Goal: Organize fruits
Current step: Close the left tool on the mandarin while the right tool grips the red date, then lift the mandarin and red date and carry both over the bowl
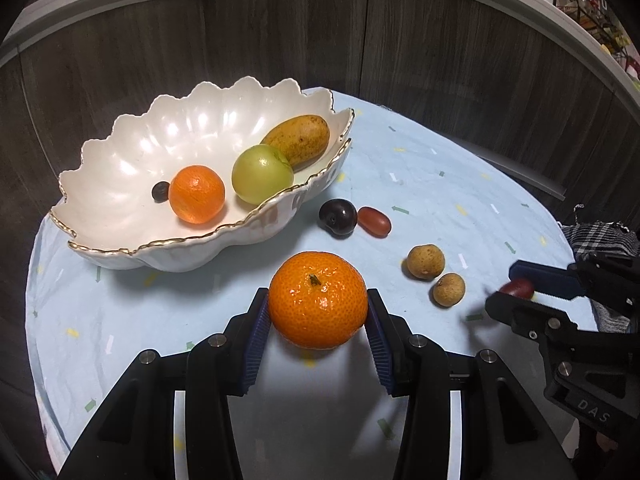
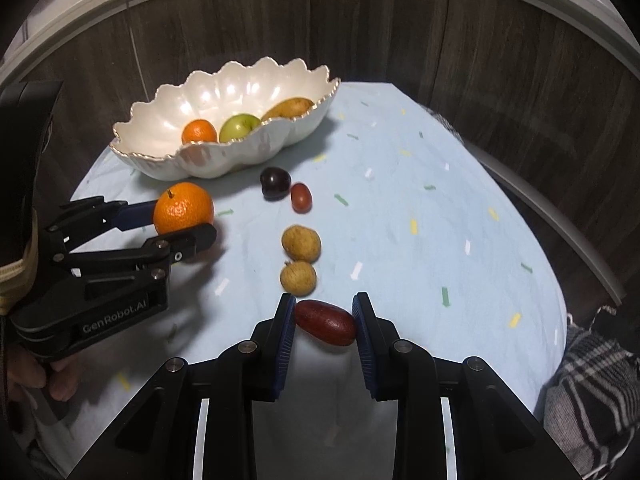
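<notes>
My left gripper (image 1: 318, 312) is shut on a large orange mandarin (image 1: 318, 306), held just in front of the white scalloped bowl (image 1: 120, 184); it also shows in the right wrist view (image 2: 183, 208). The bowl holds a small orange (image 1: 197, 194), a green apple (image 1: 262, 174), a brown mango (image 1: 298, 140) and a dark grape (image 1: 161, 191). My right gripper (image 2: 325, 320) is shut on a dark red oblong fruit (image 2: 326, 322), low over the cloth. On the cloth lie a dark plum (image 1: 338, 217), a red grape tomato (image 1: 374, 221) and two tan longans (image 1: 426, 261) (image 1: 449, 289).
The round table has a light blue cloth (image 2: 420, 220) with small coloured flecks. A dark wood-panelled wall (image 1: 440, 40) curves behind it. A plaid cloth (image 2: 592, 392) hangs at the table's right edge.
</notes>
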{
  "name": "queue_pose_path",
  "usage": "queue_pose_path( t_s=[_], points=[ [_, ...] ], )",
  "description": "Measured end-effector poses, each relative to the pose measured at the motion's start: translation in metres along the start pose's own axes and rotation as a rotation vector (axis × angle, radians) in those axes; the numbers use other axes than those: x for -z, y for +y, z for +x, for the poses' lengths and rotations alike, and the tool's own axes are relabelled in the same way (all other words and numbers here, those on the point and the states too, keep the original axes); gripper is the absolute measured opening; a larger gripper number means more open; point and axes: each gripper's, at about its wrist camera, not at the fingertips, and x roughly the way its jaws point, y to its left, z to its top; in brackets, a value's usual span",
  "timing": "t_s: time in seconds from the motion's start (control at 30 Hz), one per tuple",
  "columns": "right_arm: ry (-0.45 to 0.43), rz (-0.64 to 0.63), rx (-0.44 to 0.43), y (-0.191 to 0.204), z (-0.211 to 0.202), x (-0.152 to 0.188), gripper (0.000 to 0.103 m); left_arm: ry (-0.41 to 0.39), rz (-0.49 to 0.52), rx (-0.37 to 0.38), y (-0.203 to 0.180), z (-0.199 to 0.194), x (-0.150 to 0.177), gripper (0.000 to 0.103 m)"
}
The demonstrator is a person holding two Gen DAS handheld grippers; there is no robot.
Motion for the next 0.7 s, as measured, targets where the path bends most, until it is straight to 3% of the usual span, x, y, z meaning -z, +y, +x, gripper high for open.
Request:
queue_pose_path(
  t_s=[0.7],
  points=[
    [-0.130, -0.035, -0.054, -0.005, -0.011, -0.054, 0.030, -0.102, -0.080, -0.034, 0.010, -0.041, -0.018, 0.045]
  ],
)
